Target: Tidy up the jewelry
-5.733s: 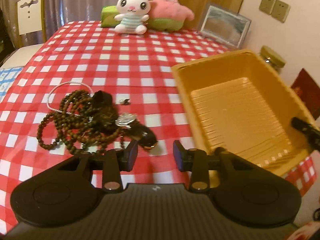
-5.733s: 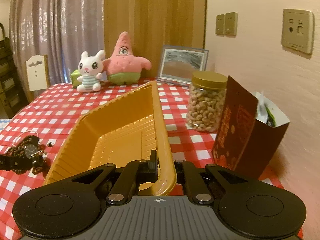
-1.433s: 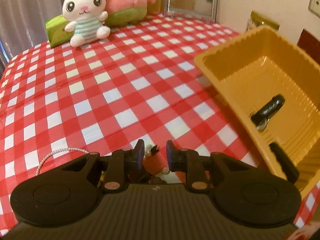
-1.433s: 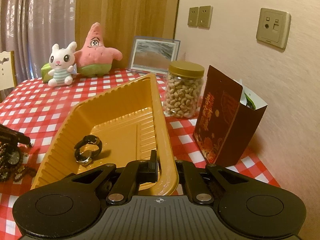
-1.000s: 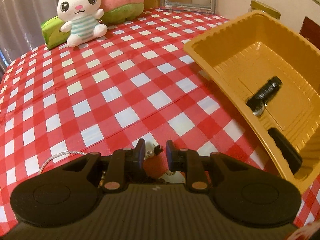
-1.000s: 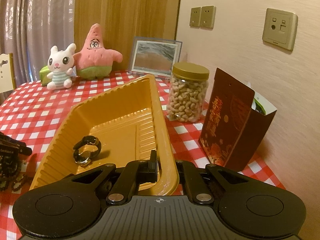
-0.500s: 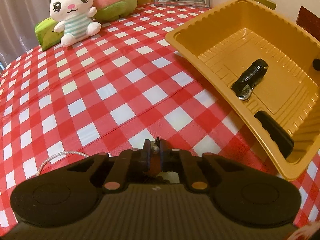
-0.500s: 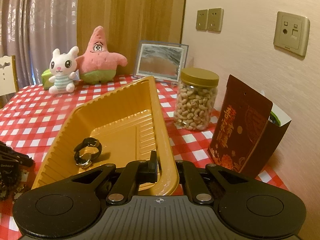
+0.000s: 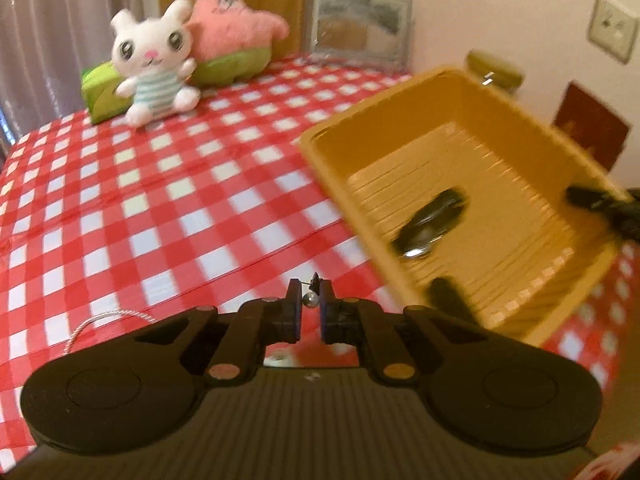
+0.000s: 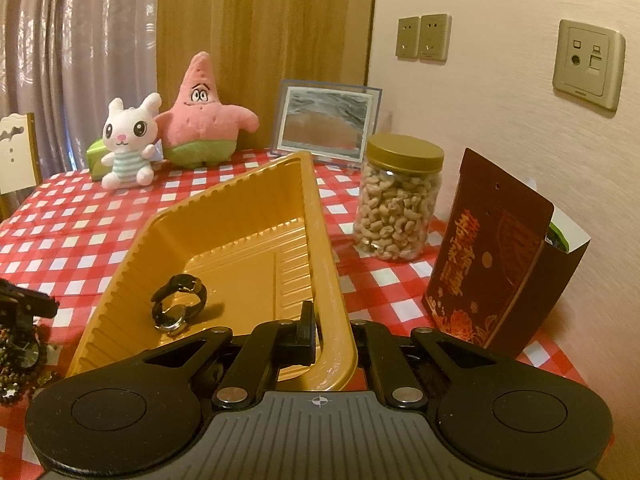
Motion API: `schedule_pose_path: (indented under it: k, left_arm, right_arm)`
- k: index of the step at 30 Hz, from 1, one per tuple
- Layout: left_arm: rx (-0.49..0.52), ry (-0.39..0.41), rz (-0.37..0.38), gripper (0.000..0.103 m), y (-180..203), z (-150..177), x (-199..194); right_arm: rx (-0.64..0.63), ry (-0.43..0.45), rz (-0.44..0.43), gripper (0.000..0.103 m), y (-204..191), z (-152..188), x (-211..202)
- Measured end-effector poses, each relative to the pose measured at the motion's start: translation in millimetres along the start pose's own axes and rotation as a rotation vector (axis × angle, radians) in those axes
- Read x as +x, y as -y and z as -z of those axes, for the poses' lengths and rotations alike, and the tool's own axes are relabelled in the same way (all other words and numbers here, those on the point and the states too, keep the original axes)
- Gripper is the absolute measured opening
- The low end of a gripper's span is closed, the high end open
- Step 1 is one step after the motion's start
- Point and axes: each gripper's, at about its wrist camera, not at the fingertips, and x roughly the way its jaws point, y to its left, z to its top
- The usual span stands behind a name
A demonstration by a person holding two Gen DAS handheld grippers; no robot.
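Note:
My left gripper [image 9: 310, 300] is shut on a small earring [image 9: 310, 299] with a silver ball, held above the red checked cloth just left of the yellow tray [image 9: 404, 100]. A black watch [image 9: 434, 216] lies in the tray, seen again in the right wrist view as the watch [image 10: 178, 306]. My right gripper [image 10: 331, 332] is shut on the near rim of the tray [image 10: 240, 188], one finger inside and the other hidden behind the rim. A pile of brown beads [image 10: 14, 376] with another watch sits at the left, below my left gripper [image 10: 24, 304].
A pearl strand [image 9: 100, 320] lies on the cloth at lower left. Plush toys [image 9: 160, 60] and a picture frame [image 9: 360, 28] line the far edge. A cashew jar [image 10: 400, 204] and a dark red bag [image 10: 492, 260] stand right of the tray.
My left gripper shut on the earring, lifted it off the cloth and swung right toward the tray. The right gripper kept its hold on the tray rim.

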Motion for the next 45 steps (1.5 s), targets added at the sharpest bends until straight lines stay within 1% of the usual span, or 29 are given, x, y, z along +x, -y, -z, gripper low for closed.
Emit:
schedule_pose_path:
  k: [5, 6, 10, 14, 17, 20, 23, 25, 29, 32, 35, 40, 45]
  left_arm:
    - [0.005, 0.023, 0.116, 0.007, 36, -9, -13]
    - [0.009, 0.026, 0.141, 0.007, 44, -10, -14]
    - [0.021, 0.017, 0.204, 0.007, 71, -12, -7]
    - [0.024, 0.0, 0.23, 0.008, 86, -12, 3]
    - [0.01, 0.001, 0.234, 0.022, 88, -11, 2]
    - [-0.003, 0.013, 0.23, 0.022, 83, -9, -5]
    - [-0.027, 0.026, 0.217, 0.022, 73, -5, -17]
    - [-0.034, 0.029, 0.184, 0.022, 64, 2, -25]
    - [-0.044, 0.026, 0.086, 0.022, 41, 18, -36]
    - [-0.056, 0.003, 0.006, 0.022, 24, 27, -34]
    - [-0.042, -0.007, -0.049, 0.022, 12, 32, -31]
    - [-0.007, -0.022, -0.086, 0.022, -2, 32, -18]
    - [0.051, -0.048, -0.082, 0.022, -5, 28, -1]
  right_arm:
    - [-0.011, 0.001, -0.01, 0.005, -2, -2, -2]
    - [-0.015, 0.001, -0.011, 0.005, -3, -2, -2]
    - [-0.02, 0.0, -0.018, 0.005, -3, -1, -4]
    - [-0.024, 0.002, -0.023, 0.005, -3, -1, -5]
    - [-0.025, 0.004, -0.027, 0.005, -2, -1, -5]
    - [-0.025, 0.002, -0.025, 0.005, -3, -1, -6]
    - [-0.02, 0.0, -0.027, 0.005, -3, 0, -6]
    - [-0.019, 0.0, -0.028, 0.005, -2, 0, -7]
    - [-0.017, 0.0, -0.023, 0.005, 0, 0, -7]
    - [-0.013, -0.002, -0.02, 0.005, 3, 0, -8]
    - [-0.009, -0.003, -0.018, 0.005, 4, 0, -9]
    - [-0.01, -0.002, -0.01, 0.005, 5, 1, -11]
    - [-0.008, -0.004, -0.001, 0.005, 6, 1, -12]
